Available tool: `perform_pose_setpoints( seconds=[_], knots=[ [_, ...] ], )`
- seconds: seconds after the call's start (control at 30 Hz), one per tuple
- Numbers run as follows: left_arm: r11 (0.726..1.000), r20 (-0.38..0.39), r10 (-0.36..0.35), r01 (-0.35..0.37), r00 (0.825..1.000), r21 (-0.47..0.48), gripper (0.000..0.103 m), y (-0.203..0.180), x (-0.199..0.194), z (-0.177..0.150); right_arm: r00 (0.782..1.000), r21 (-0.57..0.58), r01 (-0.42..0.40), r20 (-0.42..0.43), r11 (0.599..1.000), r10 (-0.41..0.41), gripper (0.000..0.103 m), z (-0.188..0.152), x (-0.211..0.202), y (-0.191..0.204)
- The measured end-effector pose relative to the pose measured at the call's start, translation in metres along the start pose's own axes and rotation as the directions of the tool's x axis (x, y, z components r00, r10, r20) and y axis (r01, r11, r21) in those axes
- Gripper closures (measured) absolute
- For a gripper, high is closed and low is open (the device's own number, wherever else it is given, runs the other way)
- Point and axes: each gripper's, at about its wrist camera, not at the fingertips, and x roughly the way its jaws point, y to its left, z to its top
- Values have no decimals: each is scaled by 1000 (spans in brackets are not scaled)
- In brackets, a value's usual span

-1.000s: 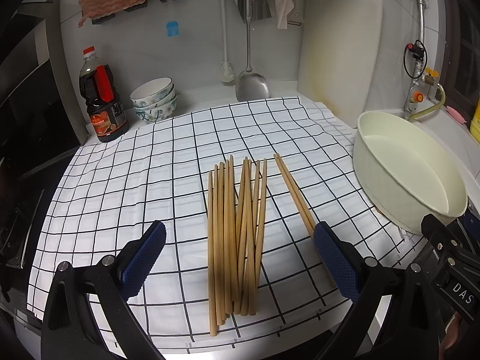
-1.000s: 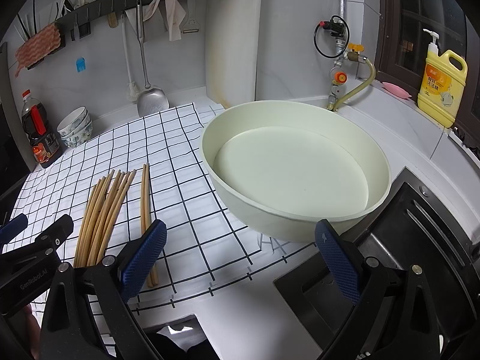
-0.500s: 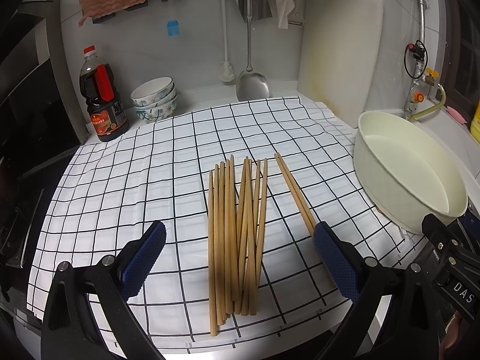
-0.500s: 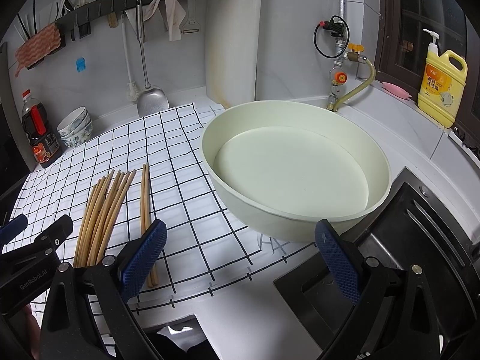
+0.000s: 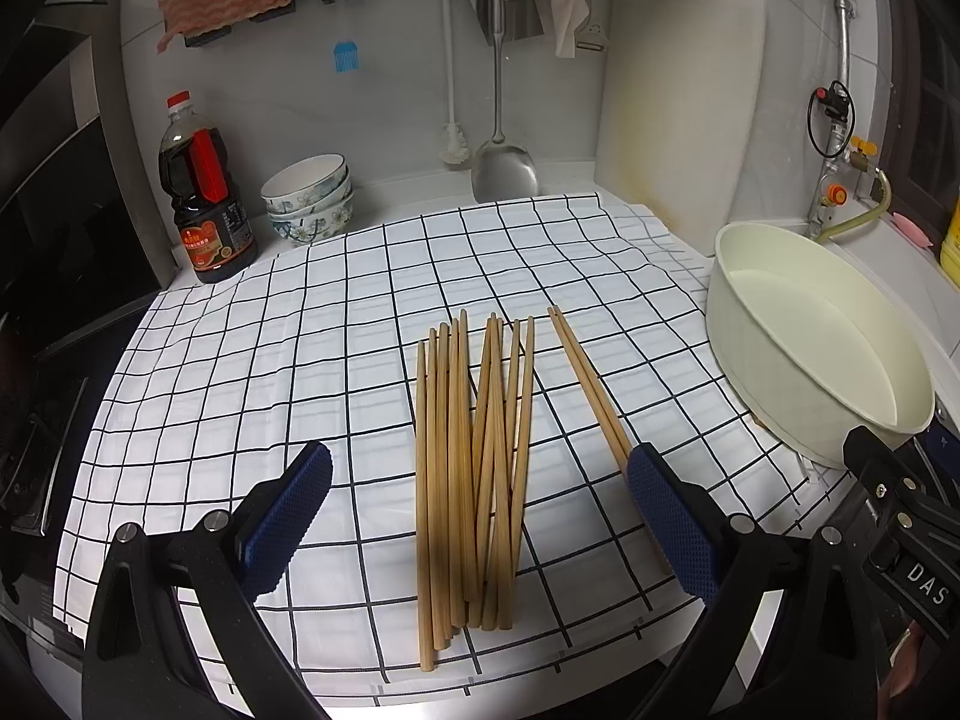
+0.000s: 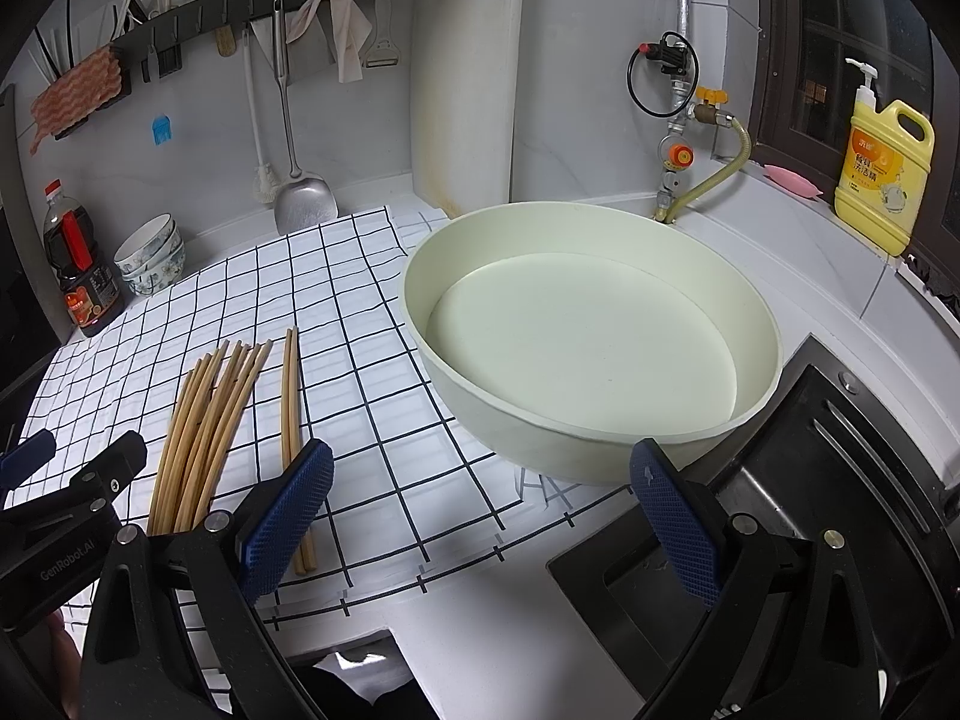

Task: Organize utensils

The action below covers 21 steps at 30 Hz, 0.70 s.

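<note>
Nothing moved; chopsticks (image 5: 474, 468) lie between left gripper (image 5: 477, 516) open fingers.

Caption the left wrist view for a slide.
Open left gripper hovers over loose wooden chopsticks on a black-and-white checked cloth, beside a cream round basin.

A white kitchen counter (image 6: 798, 276) is covered on its left part by a white cloth with a black grid (image 5: 288, 360). On the cloth a bundle of wooden chopsticks (image 5: 474, 468) is laid, with a separate pair of chopsticks (image 5: 585, 375) just to its right. A cream basin (image 6: 591, 336) is set partly on the cloth's right edge. A soy sauce bottle (image 5: 204, 192), stacked bowls (image 5: 309, 201) and a yellow detergent bottle (image 6: 882, 171) are stood directly on the counter.
</note>
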Motion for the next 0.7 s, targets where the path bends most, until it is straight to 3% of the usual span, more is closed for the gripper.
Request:
perform_pose_setpoints(
  seconds=[0.7],
  knots=[
    [1000, -9, -8, 8, 1000, 0, 6, -2, 7, -4, 1000, -1, 2, -2, 1000, -2, 8, 0, 1, 0]
  ],
)
